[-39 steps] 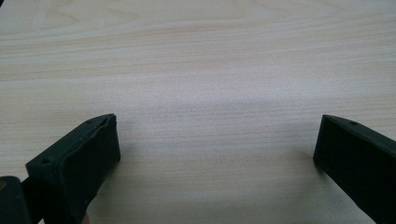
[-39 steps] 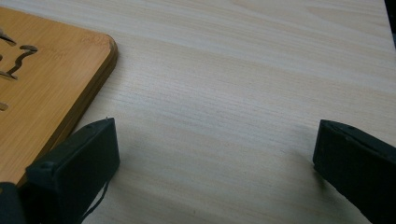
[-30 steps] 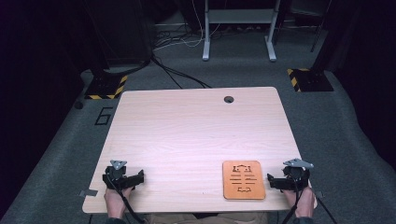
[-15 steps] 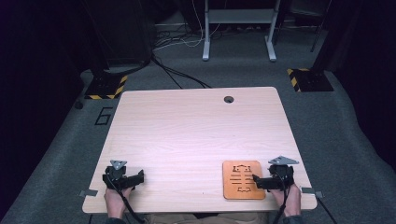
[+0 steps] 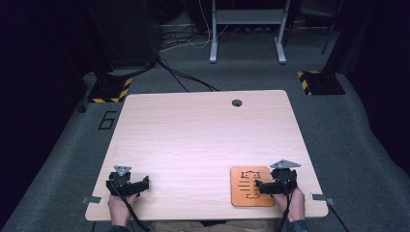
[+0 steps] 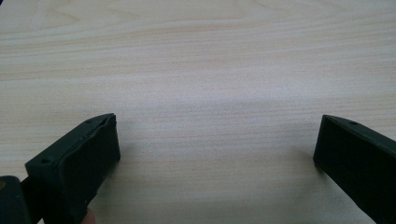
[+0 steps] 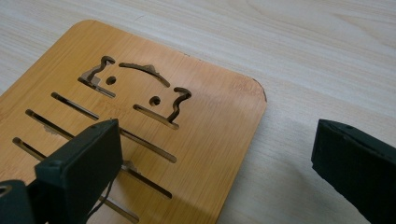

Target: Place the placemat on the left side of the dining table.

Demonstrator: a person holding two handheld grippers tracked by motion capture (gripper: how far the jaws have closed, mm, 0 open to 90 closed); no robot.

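Observation:
An orange wooden board point(image 5: 246, 187) with a cat-shaped cutout and several slots lies flat near the table's front right edge. In the right gripper view the board point(image 7: 201, 116) spreads across the left half. My right gripper point(image 7: 215, 135) is open and straddles the board's right edge, its left jaw above the slots and its right jaw above bare table. From above, the right gripper point(image 5: 259, 186) points left at the board. My left gripper point(image 5: 144, 184) rests at the front left, pointing right. The left gripper point(image 6: 217, 135) is open over bare tabletop.
The light wooden table point(image 5: 203, 135) has a cable hole point(image 5: 237, 103) near its far edge. Small metal brackets point(image 5: 91, 199) stick out at both front corners. A desk frame point(image 5: 246, 29) and cables stand on the grey floor beyond.
My right gripper has moved left from the table's right edge until its jaws reach over the board's right side. The left gripper has stayed put.

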